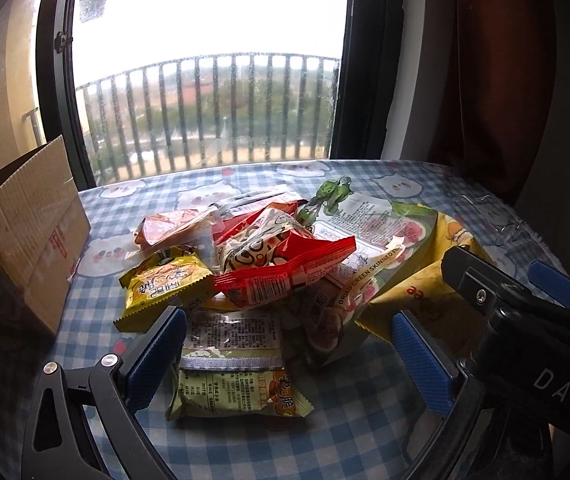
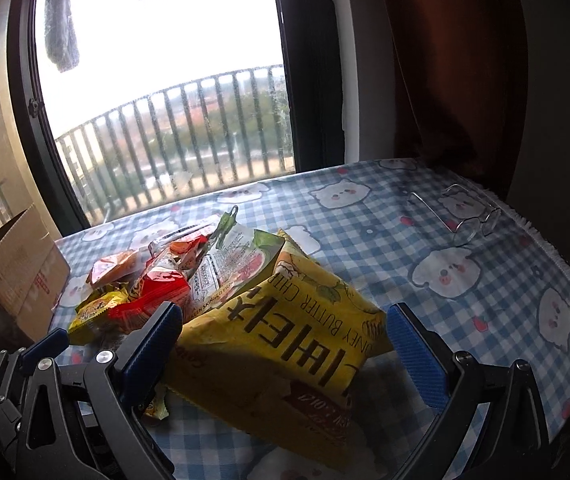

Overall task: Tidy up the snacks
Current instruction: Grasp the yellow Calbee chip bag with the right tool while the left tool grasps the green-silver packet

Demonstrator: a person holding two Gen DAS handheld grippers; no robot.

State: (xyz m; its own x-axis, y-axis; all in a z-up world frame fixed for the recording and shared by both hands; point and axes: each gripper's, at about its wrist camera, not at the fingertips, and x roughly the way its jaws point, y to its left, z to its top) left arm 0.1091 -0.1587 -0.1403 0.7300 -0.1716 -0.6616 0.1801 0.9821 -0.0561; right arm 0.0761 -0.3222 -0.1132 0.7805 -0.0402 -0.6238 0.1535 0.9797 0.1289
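A pile of snack packets lies on the blue checked tablecloth [image 1: 245, 452]. In the left wrist view, my left gripper [image 1: 289, 328] is open, its jaws on either side of a pale green packet [image 1: 233, 384] at the near edge of the pile. A red packet [image 1: 285, 268] tops the pile, with a small yellow packet [image 1: 161, 284] to its left. In the right wrist view, my right gripper [image 2: 285, 328] is open around a large yellow honey butter chips bag [image 2: 285, 348], not pressing it. The right gripper also shows in the left wrist view [image 1: 505, 284].
An open cardboard box [image 1: 25, 232] stands at the left of the table, also in the right wrist view [image 2: 13, 276]. A pair of glasses [image 2: 469, 216] lies at the far right. A dried fig bag [image 2: 237, 260] sits in the pile. A window is behind.
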